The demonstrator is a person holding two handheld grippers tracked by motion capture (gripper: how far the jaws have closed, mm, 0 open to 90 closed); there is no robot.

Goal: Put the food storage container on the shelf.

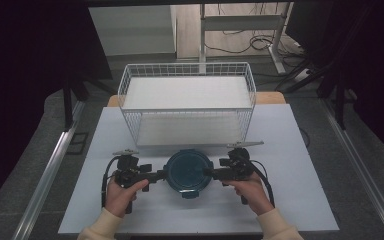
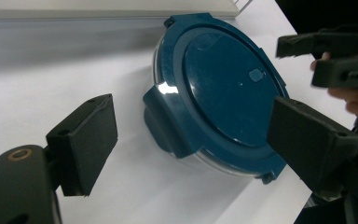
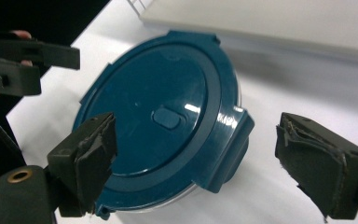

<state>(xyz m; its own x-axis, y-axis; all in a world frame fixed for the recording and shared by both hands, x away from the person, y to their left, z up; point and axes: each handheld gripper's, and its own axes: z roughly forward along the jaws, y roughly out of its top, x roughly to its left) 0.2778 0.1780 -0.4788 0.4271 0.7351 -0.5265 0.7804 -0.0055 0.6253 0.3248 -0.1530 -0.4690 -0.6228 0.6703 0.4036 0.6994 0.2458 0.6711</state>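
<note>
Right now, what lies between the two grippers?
The round container with the blue lid sits between the left gripper and the right gripper, seen in the high view.

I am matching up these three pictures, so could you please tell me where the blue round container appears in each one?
High view: the container sits low centre, between the two tongs.
Left gripper view: container right of centre, tilted in the picture.
Right gripper view: container at centre-left.
Shared landmark: the white wire basket behind it.

containers: 1 (image 1: pixel 188 172) | wire baskets: 1 (image 1: pixel 130 80) | grippers: 2 (image 1: pixel 161 174) (image 1: pixel 208 173)
</note>
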